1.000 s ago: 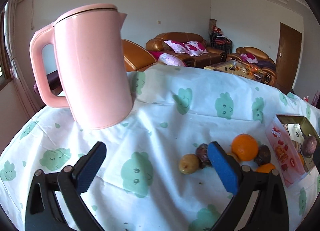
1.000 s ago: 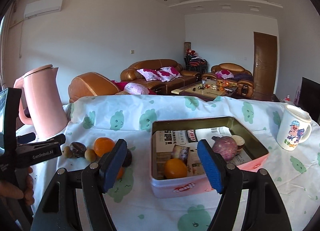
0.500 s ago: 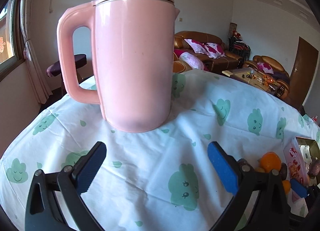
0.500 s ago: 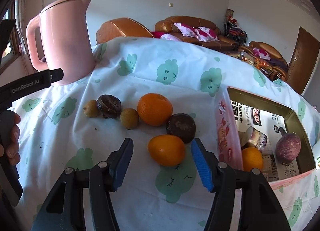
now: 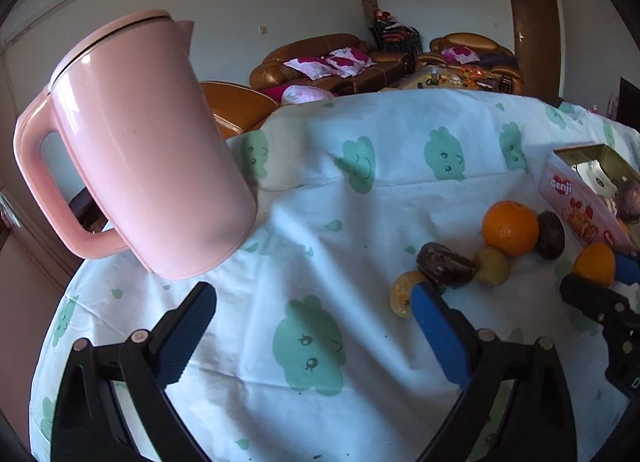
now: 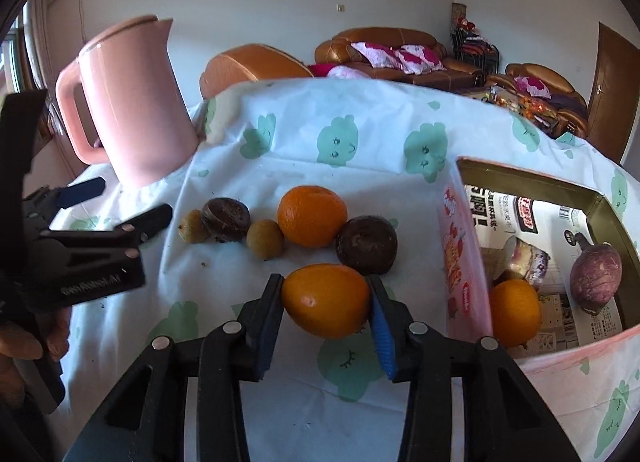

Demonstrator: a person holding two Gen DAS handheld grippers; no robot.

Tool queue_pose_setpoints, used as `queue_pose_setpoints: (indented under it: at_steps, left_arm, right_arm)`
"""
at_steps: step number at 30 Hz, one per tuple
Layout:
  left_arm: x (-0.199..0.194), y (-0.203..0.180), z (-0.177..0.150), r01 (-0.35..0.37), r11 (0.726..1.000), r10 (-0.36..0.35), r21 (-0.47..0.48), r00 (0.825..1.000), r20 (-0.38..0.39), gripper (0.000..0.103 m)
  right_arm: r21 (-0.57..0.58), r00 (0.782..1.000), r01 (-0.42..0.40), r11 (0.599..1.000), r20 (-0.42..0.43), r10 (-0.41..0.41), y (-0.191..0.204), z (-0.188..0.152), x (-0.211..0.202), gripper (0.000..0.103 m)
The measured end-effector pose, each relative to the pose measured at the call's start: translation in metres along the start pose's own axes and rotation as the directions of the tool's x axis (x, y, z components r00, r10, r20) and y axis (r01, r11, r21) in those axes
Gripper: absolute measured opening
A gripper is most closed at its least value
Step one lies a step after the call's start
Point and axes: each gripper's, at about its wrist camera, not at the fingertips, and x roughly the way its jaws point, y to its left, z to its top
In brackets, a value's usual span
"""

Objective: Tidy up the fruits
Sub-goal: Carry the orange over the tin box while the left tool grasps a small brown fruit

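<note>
The right gripper (image 6: 326, 302) is closing its blue ribbed pads onto a smooth oval orange (image 6: 325, 300) lying on the cloth-covered tabletop (image 6: 360, 190) beside the pink box (image 6: 464, 262). The left gripper (image 5: 316, 326) is hovering wide apart, narrowing slightly, holding nothing.

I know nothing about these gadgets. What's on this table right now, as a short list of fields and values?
surface: table under a white cloth with green cloud faces
right claw: closing, pads against an orange
left claw: open, closing slightly, nothing between its pads
loose fruit: second orange, two dark round fruits, two small yellowish ones
box: holds an orange, a purple fruit and a packet
other: pink kettle
</note>
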Motion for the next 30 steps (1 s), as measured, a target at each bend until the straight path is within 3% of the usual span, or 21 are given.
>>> queue_pose_setpoints:
  at_steps: [5,9,11,13,16,17,20,23,30]
  left_arm:
    - [0.01,-0.007,0.003,0.113,0.994,-0.113,-0.006,0.993,-0.043,0.079]
    - [0.018,-0.009,0.007,0.179,0.984,-0.18,-0.025,0.98,-0.079,0.072]
    - [0.027,-0.012,0.009,0.215,0.976,-0.219,-0.042,0.97,-0.11,0.058]
    - [0.034,-0.01,0.012,0.232,0.971,-0.238,-0.064,0.964,-0.121,0.054]
    - [0.034,-0.007,0.014,0.238,0.968,-0.246,-0.08,0.962,-0.115,0.047]
    - [0.033,-0.007,0.013,0.244,0.966,-0.252,-0.085,0.962,-0.108,0.039]
    - [0.03,-0.004,0.011,0.254,0.962,-0.263,-0.101,0.96,-0.093,0.029]
    - [0.02,-0.001,0.011,0.24,0.965,-0.247,-0.109,0.968,-0.05,0.028]
    - [-0.006,0.012,0.01,0.135,0.98,-0.121,-0.148,0.987,0.103,0.028]
  right_arm:
    - [0.028,0.995,-0.019,0.999,0.093,0.016,-0.005,-0.008,-0.026,0.043]
    - [0.048,0.995,-0.034,0.998,0.096,0.029,-0.009,-0.007,-0.026,0.043]
    - [0.059,0.995,-0.042,0.997,0.091,0.037,-0.012,-0.007,-0.024,0.043]
    - [0.071,0.995,-0.05,0.996,0.086,0.044,-0.016,-0.007,-0.024,0.043]
    - [0.082,0.996,-0.051,0.995,0.077,0.045,-0.018,-0.009,-0.023,0.043]
    - [0.085,0.996,-0.053,0.995,0.076,0.047,-0.019,-0.009,-0.022,0.043]
    - [0.09,0.995,-0.058,0.994,0.087,0.05,-0.02,-0.008,-0.024,0.043]
    - [0.077,0.992,-0.042,0.996,0.118,0.032,-0.021,-0.008,-0.028,0.043]
    - [0.066,0.981,-0.029,0.997,0.195,0.015,-0.022,-0.006,-0.043,0.043]
